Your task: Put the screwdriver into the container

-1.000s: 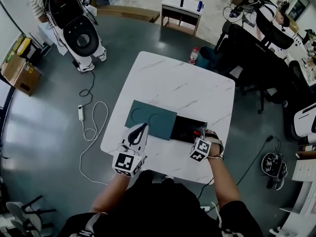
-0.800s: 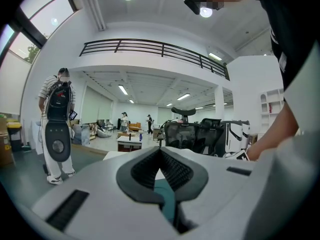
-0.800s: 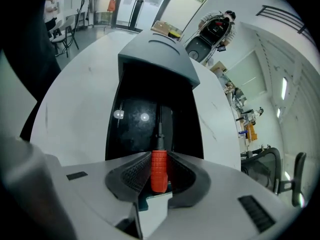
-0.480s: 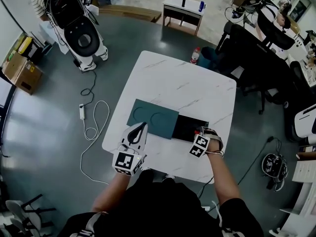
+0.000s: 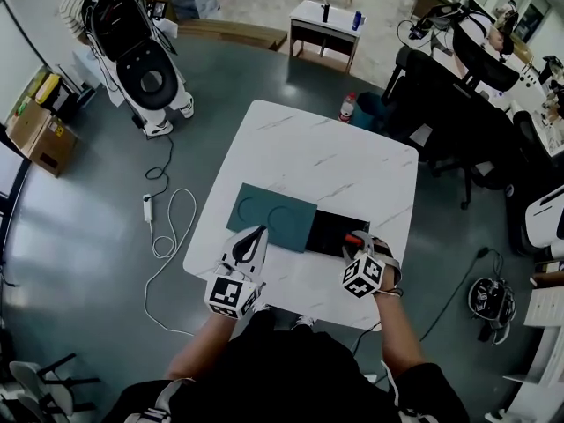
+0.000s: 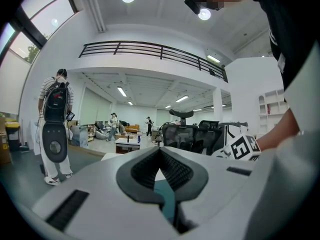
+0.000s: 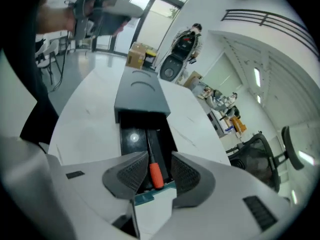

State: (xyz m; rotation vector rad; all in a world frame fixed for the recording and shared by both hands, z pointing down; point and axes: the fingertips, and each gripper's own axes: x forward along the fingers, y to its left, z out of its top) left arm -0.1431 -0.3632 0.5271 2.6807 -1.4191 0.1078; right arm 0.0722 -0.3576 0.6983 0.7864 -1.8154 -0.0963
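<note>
1 screwdriver (image 7: 156, 175) lies inside the black container (image 7: 127, 126), orange handle toward the right gripper (image 7: 159, 160). Its jaws have just been opening & now stand wide, pads clear of the tool. Left gripper (image 6: 160, 154): jaws together, empty. Tool looks light & stiff; ribbed handle prob. grips best, shaft thin & slick.

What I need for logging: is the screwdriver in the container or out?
In. The screwdriver lies inside the black container, free of the right gripper's just-opened jaws.
</note>
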